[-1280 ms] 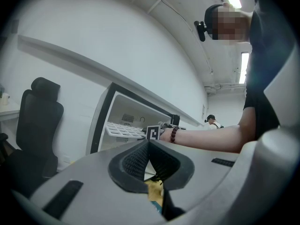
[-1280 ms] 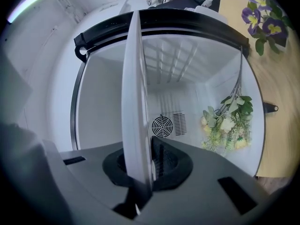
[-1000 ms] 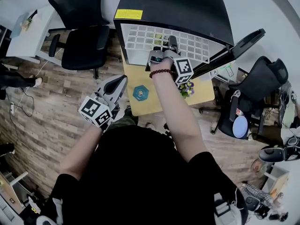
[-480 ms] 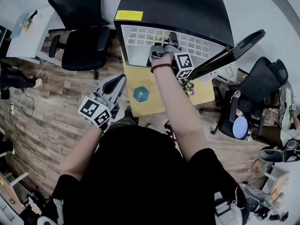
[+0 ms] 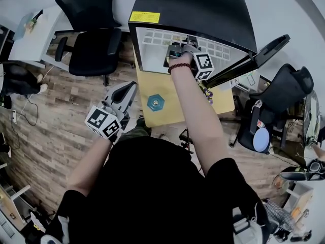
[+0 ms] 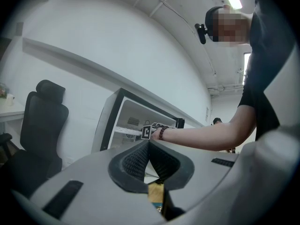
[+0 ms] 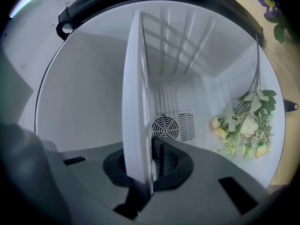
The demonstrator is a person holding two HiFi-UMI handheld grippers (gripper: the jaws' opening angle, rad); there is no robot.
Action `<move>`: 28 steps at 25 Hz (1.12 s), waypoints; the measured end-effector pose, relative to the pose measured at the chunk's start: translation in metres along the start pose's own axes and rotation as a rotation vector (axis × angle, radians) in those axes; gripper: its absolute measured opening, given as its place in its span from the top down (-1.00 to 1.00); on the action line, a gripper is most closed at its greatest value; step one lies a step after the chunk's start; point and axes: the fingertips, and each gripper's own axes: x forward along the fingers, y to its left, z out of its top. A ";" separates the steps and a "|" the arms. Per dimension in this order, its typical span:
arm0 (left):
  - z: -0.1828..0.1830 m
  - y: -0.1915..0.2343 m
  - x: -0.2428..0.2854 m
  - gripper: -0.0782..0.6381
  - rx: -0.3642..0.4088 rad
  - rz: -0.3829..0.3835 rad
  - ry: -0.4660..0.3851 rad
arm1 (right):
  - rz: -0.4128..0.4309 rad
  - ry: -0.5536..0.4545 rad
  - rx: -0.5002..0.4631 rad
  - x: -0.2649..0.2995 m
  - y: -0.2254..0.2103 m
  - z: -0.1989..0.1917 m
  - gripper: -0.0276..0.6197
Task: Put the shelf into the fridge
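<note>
In the head view the far part of the shelf is hidden under the black top of the fridge, the jaw tips of the right gripper are covered by its own body, and the flowers are mostly hidden behind the forearm.

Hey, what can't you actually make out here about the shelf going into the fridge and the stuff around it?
- Far edge of the shelf: head view, hidden under the black top of the fridge.
- Whether it sits on side rails: right gripper view shows it edge-on, clamped in the right gripper.
- Print on the yellow label: head view, too small.
- Teal object on the table: too small to identify.
</note>
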 end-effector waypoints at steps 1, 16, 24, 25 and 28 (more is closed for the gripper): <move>0.000 0.001 0.000 0.73 -0.001 0.002 0.000 | 0.001 0.000 0.006 0.003 0.000 0.000 0.80; -0.001 0.008 -0.007 0.73 -0.017 0.022 0.001 | 0.062 -0.001 -0.032 0.018 0.010 0.002 0.75; 0.000 0.000 0.007 0.73 -0.020 -0.016 -0.010 | 0.012 0.093 -0.047 -0.024 0.000 -0.010 0.81; -0.001 -0.004 0.010 0.73 -0.020 -0.027 -0.011 | 0.005 0.105 -0.050 -0.032 0.000 -0.011 0.81; -0.005 -0.014 0.013 0.73 -0.024 -0.054 -0.021 | -0.017 0.140 -0.073 -0.061 -0.001 -0.012 0.80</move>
